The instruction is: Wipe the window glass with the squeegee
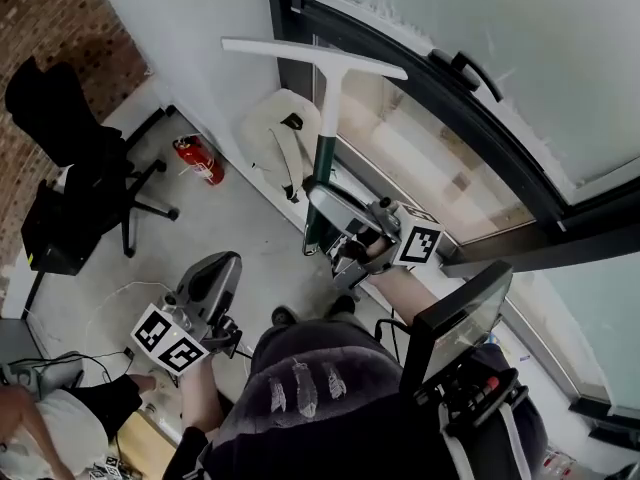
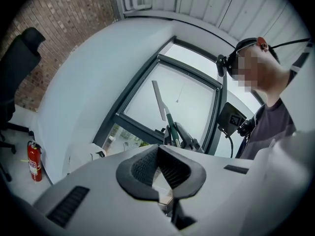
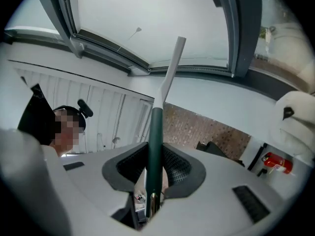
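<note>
**Squeegee clamped in the right tool, left tool empty**

From my station I see the right gripper [image 3: 155,168] closed on the white T-shaped squeegee with a dark green handle [image 1: 322,158]. Its two ribbed black pads press the green handle from either side, low on the grip, and the shaft runs straight up out of the jaws. In the head view the squeegee stands nearly upright. The long white blade at its top lies crosswise over the white wall and the dark metal window frame [image 1: 430,83], at the left edge of the frosted window glass [image 1: 500,38]. I cannot tell from any view whether the blade's edge touches the pane. The right gripper view shows the blade edge-on, pointing up towards the glass.

My left gripper [image 2: 158,154] holds nothing, and its pads meet at the tips, with only a small wedge of background showing behind them. In the head view it hangs low at the left of the person's lap, well apart from the squeegee, with its marker cube nearest the body. Its own camera looks across at the squeegee and the right gripper in front of the window.

On the grey concrete floor [image 1: 240,238] a small red fire extinguisher [image 1: 200,160] stands by the foot of the white wall. A black office chair [image 1: 75,138] sits further left, near a red brick wall [image 1: 50,18]. A pale rounded bundle [image 1: 280,128] rests against the wall beside the squeegee's shaft
</note>
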Action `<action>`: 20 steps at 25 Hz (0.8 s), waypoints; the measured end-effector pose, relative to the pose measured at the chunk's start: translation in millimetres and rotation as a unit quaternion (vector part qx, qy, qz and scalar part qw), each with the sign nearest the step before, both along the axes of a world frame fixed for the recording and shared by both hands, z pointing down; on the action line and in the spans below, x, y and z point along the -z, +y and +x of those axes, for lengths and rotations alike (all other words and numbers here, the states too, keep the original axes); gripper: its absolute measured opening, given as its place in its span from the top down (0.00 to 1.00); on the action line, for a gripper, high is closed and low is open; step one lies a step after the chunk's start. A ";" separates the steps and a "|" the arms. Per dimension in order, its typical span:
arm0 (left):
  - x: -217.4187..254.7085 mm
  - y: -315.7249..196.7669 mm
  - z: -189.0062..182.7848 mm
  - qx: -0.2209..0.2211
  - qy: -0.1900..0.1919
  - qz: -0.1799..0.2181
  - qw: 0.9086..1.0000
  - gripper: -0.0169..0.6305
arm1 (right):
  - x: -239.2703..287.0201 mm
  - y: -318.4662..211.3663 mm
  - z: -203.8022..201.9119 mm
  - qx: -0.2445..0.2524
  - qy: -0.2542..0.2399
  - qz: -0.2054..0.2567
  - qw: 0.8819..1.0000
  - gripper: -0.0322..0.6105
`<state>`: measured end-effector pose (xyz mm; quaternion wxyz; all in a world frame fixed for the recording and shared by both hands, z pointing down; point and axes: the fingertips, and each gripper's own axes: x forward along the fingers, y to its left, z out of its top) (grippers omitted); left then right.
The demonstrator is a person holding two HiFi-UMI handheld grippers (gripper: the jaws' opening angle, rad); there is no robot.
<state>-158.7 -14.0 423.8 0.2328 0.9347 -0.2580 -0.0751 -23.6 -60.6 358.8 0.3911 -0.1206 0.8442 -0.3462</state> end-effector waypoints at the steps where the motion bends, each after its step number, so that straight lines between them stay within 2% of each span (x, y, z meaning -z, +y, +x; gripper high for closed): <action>1: 1.2 1.0 -13.9 0.004 0.004 0.002 1.000 0.96 | 2.6 1.8 -11.8 0.005 -0.012 -0.001 1.000 0.80; 4: 1.4 5.7 -54.6 0.020 0.008 0.008 1.000 0.96 | 5.9 3.6 -50.1 0.023 -0.036 -0.009 0.999 0.80; 11: -14.8 16.7 -113.0 0.051 0.003 0.008 0.999 0.96 | -13.8 4.8 -107.0 0.049 -0.023 -0.024 0.998 0.80; 17: -10.0 34.6 -175.4 0.128 0.008 -0.007 0.992 0.96 | -8.9 10.8 -164.8 0.134 -0.056 -0.049 0.988 0.80; 20: 1.5 40.1 -195.8 0.182 0.007 0.005 0.983 0.96 | -3.8 7.3 -190.2 0.189 -0.059 -0.045 0.979 0.80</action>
